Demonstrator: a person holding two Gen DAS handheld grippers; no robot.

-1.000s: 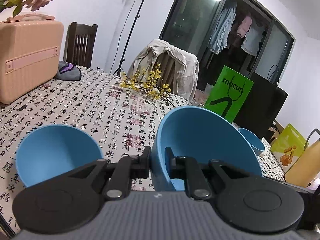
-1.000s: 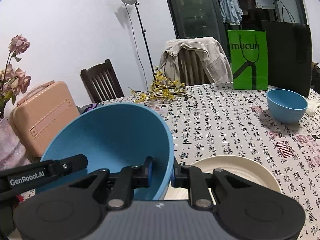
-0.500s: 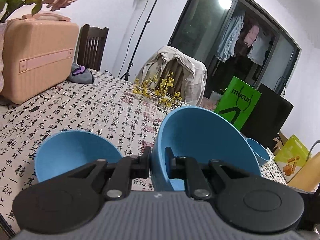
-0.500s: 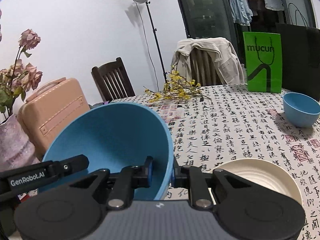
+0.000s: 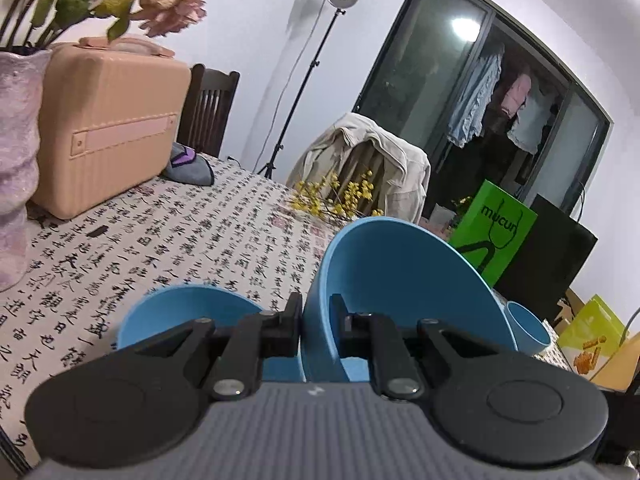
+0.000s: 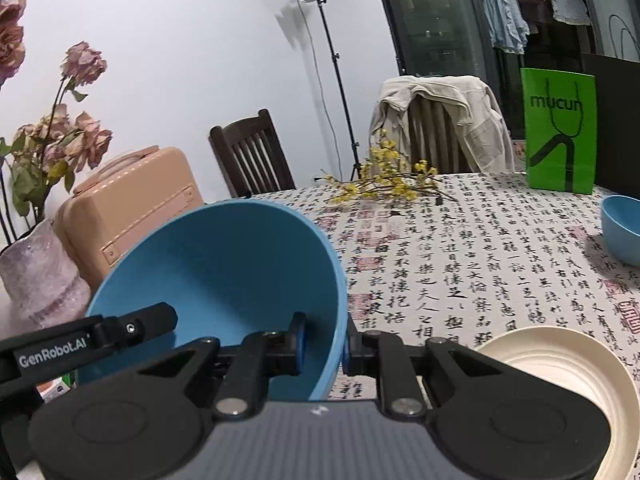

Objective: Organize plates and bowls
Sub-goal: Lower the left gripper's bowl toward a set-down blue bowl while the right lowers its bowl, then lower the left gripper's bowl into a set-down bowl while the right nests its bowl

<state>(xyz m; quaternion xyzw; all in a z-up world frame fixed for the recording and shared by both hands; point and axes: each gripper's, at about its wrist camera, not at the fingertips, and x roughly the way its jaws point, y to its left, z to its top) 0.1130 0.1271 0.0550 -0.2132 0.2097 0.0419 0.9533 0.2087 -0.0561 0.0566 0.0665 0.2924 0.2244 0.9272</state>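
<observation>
A blue bowl (image 5: 188, 312) sits on the calligraphy-print tablecloth (image 5: 192, 240) in the left wrist view, just left of the left gripper (image 5: 316, 320), with a peach suitcase (image 5: 108, 124) and a purple vase (image 5: 16, 160) behind it at the far left. The left gripper is clamped on the near wall of a tilted large blue bowl (image 5: 400, 280), one finger outside the rim and one inside. Right of that bowl, farther back, stands a small blue bowl (image 5: 528, 328) near a green paper bag (image 5: 496, 232).

In the right wrist view, the large blue bowl (image 6: 224, 272) is again pinched at its right rim, this time by the right gripper (image 6: 324, 344), while the other gripper's black arm reaches in from the left. Right of the held bowl, a cream plate (image 6: 560, 364) lies on the tablecloth (image 6: 480, 248), and the small blue bowl (image 6: 624, 228) rests at the far right edge.
</observation>
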